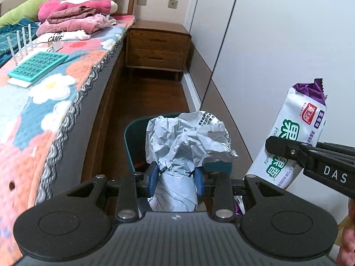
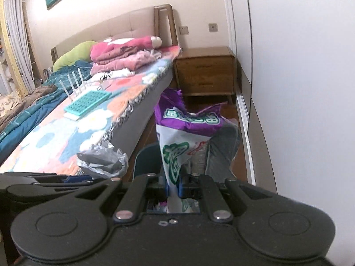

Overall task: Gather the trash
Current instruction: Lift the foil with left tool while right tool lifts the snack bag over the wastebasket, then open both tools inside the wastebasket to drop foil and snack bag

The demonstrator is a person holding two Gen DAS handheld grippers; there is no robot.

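Observation:
My left gripper (image 1: 176, 177) is shut on a crumpled grey-white paper wad (image 1: 186, 141) and holds it just above a dark teal trash bin (image 1: 133, 141) on the floor. My right gripper (image 2: 174, 184) is shut on an opened white-and-purple snack wrapper (image 2: 186, 130) and holds it upright over the same bin (image 2: 147, 161). The wrapper (image 1: 295, 137) and the right gripper's arm also show at the right of the left wrist view. The paper wad (image 2: 102, 161) also shows at the left of the right wrist view.
A bed with a floral blanket (image 1: 44, 102) stands close on the left, with a teal tray (image 1: 37, 65) and folded pink clothes (image 1: 75, 17) on it. A wooden nightstand (image 1: 157, 46) stands ahead. A white wardrobe wall (image 1: 277, 44) runs along the right over a narrow wooden floor strip (image 1: 142, 97).

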